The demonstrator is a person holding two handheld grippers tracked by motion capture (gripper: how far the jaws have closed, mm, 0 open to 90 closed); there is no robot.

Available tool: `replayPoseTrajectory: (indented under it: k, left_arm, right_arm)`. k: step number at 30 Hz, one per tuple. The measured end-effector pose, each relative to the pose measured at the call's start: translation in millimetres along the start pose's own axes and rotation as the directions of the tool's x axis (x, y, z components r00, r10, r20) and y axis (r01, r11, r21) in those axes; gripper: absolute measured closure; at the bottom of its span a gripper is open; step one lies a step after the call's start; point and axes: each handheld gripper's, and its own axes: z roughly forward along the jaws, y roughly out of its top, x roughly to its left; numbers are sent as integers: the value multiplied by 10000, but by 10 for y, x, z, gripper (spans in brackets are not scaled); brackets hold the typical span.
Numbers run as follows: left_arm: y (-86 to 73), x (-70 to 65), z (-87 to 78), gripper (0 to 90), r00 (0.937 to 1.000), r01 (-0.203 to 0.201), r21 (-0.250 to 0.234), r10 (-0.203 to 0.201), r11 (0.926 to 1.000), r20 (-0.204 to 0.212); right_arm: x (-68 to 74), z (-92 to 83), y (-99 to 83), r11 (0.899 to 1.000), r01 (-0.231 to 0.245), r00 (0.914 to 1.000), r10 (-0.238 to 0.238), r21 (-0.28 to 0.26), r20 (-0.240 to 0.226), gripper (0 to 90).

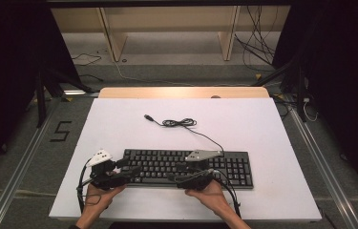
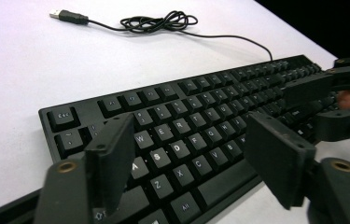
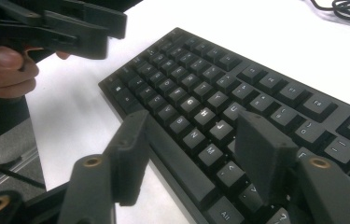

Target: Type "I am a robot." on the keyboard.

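Because the black, rectangular, full-size plastic keyboard (image 1: 188, 167) is a long, rigid slab of moderate weight, it is judged likely to stay flat when lifted evenly at both ends and to tip if raised from one side alone; its smooth casing may slip between hard pads, and its loose-capped keys are better left unpressed. At the left, the left gripper (image 1: 130, 171) is held by the person's left hand (image 1: 99, 194) over the keyboard's near-left corner, its jaws standing released with nothing clamped; in the left gripper view the left gripper (image 2: 196, 163) is seen straddling the letter rows without its pads pressing on them. The near edge of the casing, below the space bar, is judged the safest place to be gripped, since a flat lip is offered there. The keyboard lies on the white rectangular table top (image 1: 119, 119), toward its near side and slightly right of centre, with pale legends on dark keys and a number pad at its right end. From its far edge a thin black cable (image 1: 181, 123) is led to a loose coil and a USB plug farther off, and would drag if the board were moved. At the right, the right gripper (image 1: 175, 177) is held by the right hand (image 1: 210, 193) over the middle of the near edge, jaws likewise parted and grasping nothing, as the right gripper view (image 3: 191, 154) confirms.
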Motion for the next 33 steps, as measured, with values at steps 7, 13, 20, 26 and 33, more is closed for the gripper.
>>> replayPoseTrajectory:
  k: [7, 13, 20, 26, 33]
  left_arm:
    - [100, 23, 153, 542, 9999, -111, 591, 115, 9982, -68]
    - [152, -6, 262, 711, 9988, -476, 1009, 466, 9938, 122]
    - [171, -17, 371, 854, 9982, -585, 1326, 561, 9894, 216]
    - [201, -53, 464, 888, 9964, -833, 1579, 802, 9839, 261]
    - [220, -65, 566, 889, 9965, -838, 1922, 815, 9778, 196]
  right_arm:
    - [6, -51, -3, 9998, 154, 9998, -153, -83, 85, 421]
    - [18, -78, -15, 9997, 243, 9996, -242, -99, 121, 405]
    - [36, -116, -28, 9993, 343, 9994, -341, -174, 117, 376]
    - [45, -158, -39, 9988, 446, 9989, -443, -205, 135, 356]
    - [47, -203, -58, 9987, 433, 9990, -429, -283, 144, 355]
